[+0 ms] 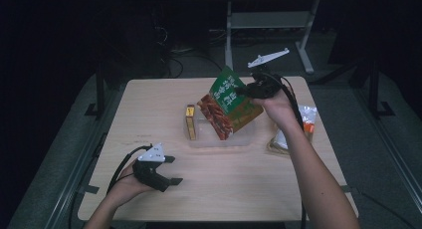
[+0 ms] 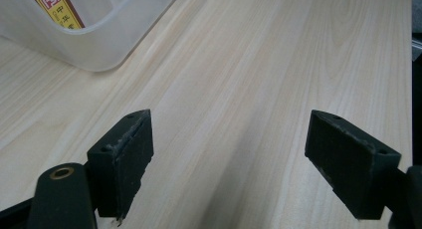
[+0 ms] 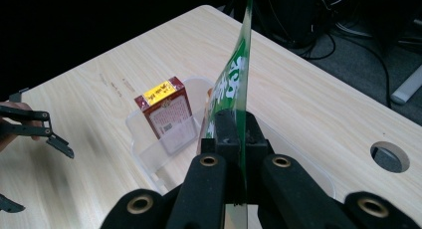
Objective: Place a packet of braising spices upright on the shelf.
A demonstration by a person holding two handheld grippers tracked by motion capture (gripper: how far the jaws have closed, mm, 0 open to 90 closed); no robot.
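Observation:
A green and red snack bag (image 1: 225, 100) hangs tilted over a clear plastic bin (image 1: 244, 138) at the table's middle. My right gripper (image 1: 242, 91) is shut on the bag's upper right edge. In the right gripper view the jaws pinch the thin bag edge (image 3: 242, 79) just above the bin (image 3: 149, 157). A red and yellow box (image 1: 190, 122) stands upright at the bin's left end, and its label faces the right gripper view (image 3: 166, 114). My left gripper (image 1: 175, 170) rests near the table's front left, open, with bare wood between its jaws (image 2: 229, 159).
Several snack packets (image 1: 298, 132) lie on the table right of the bin, under the right forearm. A round hole (image 3: 390, 157) sits in the tabletop near its far edge. The bin's corner (image 2: 99, 45) lies ahead of the left gripper. A metal stand (image 1: 268, 25) is beyond the table.

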